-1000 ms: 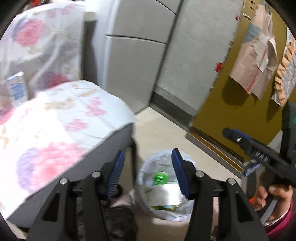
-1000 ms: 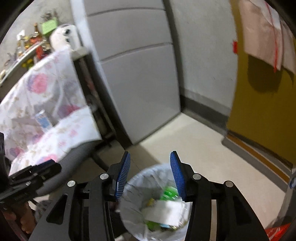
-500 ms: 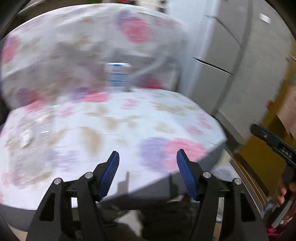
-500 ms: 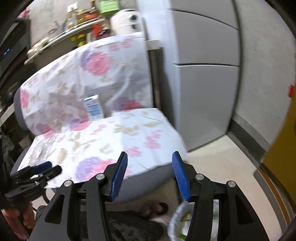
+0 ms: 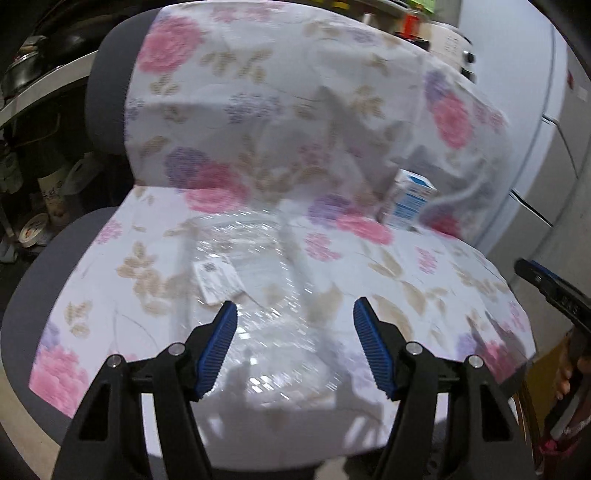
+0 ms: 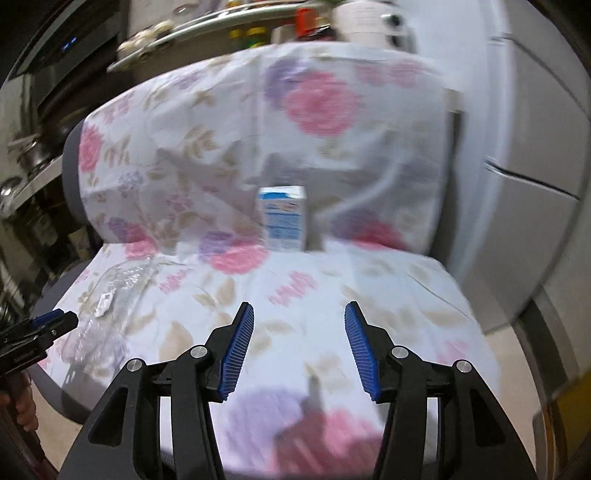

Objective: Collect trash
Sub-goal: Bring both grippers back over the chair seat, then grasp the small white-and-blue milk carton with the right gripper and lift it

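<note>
A clear crumpled plastic wrapper [image 5: 251,280] with a white label lies on the seat of a chair [image 5: 48,266] draped in a floral cloth. My left gripper [image 5: 295,336] hovers just above the wrapper's near part, jaws opening, nothing pressed between them. A small blue and white carton [image 6: 283,218] stands upright at the back of the seat against the backrest. My right gripper [image 6: 299,341] points toward that carton from well short of it, jaws opening and empty. The wrapper [image 6: 110,295] also shows at the left in the right wrist view, and the carton [image 5: 410,201] at the right in the left wrist view.
A grey fridge [image 6: 535,155] stands right of the chair. Cluttered shelves [image 6: 207,18] with bottles and pots run behind and to the left. The other gripper's tip [image 5: 554,291] shows at the right edge, held by a hand.
Both grippers have swung left, away from the white trash bag on the floor, and now face the chair seat. Both pairs of jaws have widened.
</note>
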The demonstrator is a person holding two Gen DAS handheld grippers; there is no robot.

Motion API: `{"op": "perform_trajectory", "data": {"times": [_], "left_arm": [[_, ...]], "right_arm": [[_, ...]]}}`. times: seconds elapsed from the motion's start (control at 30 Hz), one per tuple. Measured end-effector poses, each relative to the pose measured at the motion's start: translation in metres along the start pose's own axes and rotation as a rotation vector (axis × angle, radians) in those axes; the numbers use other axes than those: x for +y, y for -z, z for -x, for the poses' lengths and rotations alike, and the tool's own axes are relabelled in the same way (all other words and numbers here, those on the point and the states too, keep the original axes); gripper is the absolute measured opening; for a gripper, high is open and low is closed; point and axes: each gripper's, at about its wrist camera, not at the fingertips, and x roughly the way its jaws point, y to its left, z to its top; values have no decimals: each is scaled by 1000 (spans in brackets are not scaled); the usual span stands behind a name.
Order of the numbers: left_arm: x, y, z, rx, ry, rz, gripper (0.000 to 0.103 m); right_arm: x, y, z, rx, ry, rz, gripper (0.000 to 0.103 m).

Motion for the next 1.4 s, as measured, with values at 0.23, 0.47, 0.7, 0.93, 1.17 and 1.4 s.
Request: {"op": "perform_trajectory", "data": {"times": [0.23,0.47,0.7,0.93,1.17,1.4], "left_arm": [[29,-18,-25,7,-56,35,85],[46,-24,-46,35,-75,58,86],[50,-20,-49,47,-70,71,86],[46,-4,-27,40,-59,82,86],[47,18,-8,62,-55,90,86],[47,28,11,58,-65,95,86]], "right_arm": [[32,-59,-95,12,-36,81,87],[29,-104,-171,55,24,29,88],[28,-114,-193,77,41,20,68],[40,-74,-130,99,1,71,67],[44,9,-47,143,-95,20,67],[54,72,-21,258,-182,51,82]]}}
